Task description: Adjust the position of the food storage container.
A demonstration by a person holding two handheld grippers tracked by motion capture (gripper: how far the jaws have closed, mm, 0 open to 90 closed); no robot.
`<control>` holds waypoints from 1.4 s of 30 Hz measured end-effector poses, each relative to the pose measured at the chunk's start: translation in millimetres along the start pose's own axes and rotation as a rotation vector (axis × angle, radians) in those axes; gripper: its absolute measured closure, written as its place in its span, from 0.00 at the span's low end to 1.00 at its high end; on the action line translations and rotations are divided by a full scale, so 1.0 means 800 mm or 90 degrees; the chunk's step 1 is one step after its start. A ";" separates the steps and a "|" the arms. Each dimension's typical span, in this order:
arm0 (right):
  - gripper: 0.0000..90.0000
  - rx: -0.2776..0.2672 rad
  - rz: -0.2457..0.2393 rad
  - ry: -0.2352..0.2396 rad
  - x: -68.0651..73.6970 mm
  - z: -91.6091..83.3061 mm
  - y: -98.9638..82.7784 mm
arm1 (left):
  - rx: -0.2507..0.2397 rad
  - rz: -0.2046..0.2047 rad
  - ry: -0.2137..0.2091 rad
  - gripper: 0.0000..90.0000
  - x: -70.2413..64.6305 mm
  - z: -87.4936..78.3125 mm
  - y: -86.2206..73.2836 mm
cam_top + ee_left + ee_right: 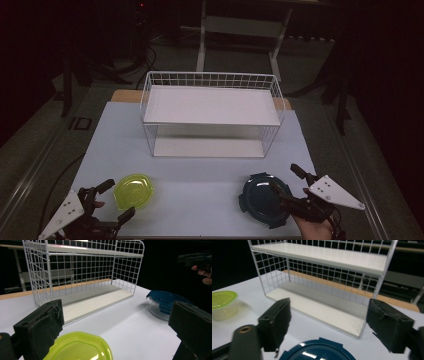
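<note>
Standing wide with nothing between them, the right gripper [292, 184] hovers over the blue container [264, 198] and the left gripper [114, 200] flanks the green container [133, 190], both in front of the wire shelf [212, 114]. Reaching seems underway; next, close on each.

Ahead of you: the wire rack [212, 112] blocks the table's [200, 170] far half; passage: bare strip between rack and containers; near left: green-lidded container [133, 191]; near right: blue-lidded container [264, 199]; open gap between those two
</note>
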State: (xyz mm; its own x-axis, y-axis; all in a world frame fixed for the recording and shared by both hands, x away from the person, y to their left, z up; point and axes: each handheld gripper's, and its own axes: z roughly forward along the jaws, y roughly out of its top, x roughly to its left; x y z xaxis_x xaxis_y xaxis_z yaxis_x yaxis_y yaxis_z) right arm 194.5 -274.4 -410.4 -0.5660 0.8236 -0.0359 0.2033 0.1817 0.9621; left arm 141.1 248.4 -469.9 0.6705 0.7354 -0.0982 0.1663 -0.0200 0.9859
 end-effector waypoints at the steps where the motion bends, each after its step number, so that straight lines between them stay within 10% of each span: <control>1: 0.25 0.004 0.006 0.000 -0.003 0.002 -0.003 | 0.001 0.000 -0.001 0.00 0.000 0.000 0.000; 23: 0.92 0.133 -0.008 -0.050 -0.045 -0.003 -0.067 | 0.002 0.001 -0.006 0.00 0.000 0.001 -0.001; 42: 1.00 0.224 0.026 -0.083 -0.067 -0.001 -0.112 | 0.006 0.004 -0.012 0.00 -0.001 0.003 -0.001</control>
State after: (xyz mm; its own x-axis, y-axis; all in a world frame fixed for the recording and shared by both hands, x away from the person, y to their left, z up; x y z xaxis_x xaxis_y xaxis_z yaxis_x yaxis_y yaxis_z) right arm 206.1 -335.4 -494.8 -0.4497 0.8915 -0.0556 0.4982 0.3020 0.8127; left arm 142.4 246.3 -471.0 0.6854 0.7220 -0.0948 0.1688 -0.0308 0.9852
